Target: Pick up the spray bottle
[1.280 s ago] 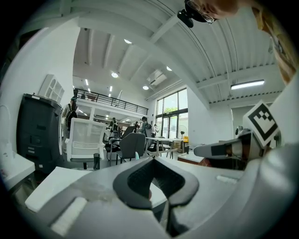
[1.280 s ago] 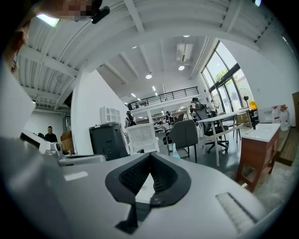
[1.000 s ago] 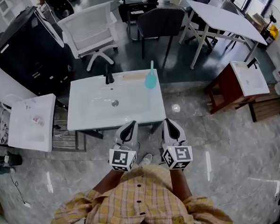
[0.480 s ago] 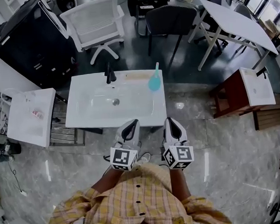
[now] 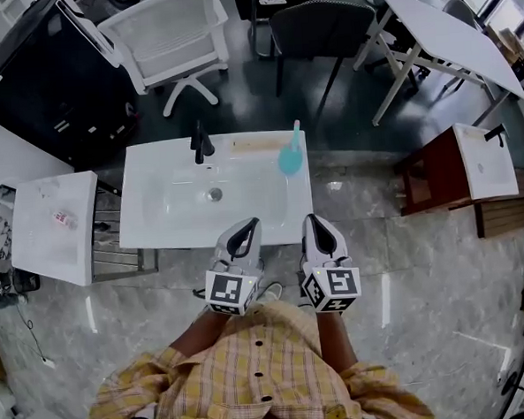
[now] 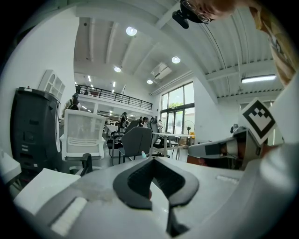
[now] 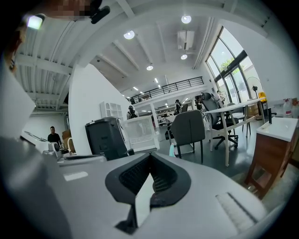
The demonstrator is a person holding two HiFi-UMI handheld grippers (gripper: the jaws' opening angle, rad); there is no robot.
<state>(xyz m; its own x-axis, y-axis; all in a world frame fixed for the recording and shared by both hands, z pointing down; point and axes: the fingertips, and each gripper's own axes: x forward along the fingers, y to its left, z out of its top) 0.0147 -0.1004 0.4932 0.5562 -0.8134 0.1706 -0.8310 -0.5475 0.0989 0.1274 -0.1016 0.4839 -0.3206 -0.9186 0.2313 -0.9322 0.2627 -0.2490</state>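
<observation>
The left gripper [image 5: 248, 228] and right gripper [image 5: 312, 224] are closed with nothing inside, so next one must reach the spray bottle [image 5: 289, 156] and spread its jaws.

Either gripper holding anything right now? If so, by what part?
Nothing held. Left gripper and right gripper are shut and empty; spray bottle stands on the sink, apart from both.

Inventory of legible writing: none; no text, brand, number or sign can be read in any view. The cubes on the left gripper [image 5: 248, 224] and right gripper [image 5: 310, 221] bear black-and-white square marker patterns only, with no letters or digits. A small item [image 5: 62, 218] on the white side counter [image 5: 43, 253] shows reddish marks too small to read.
</observation>
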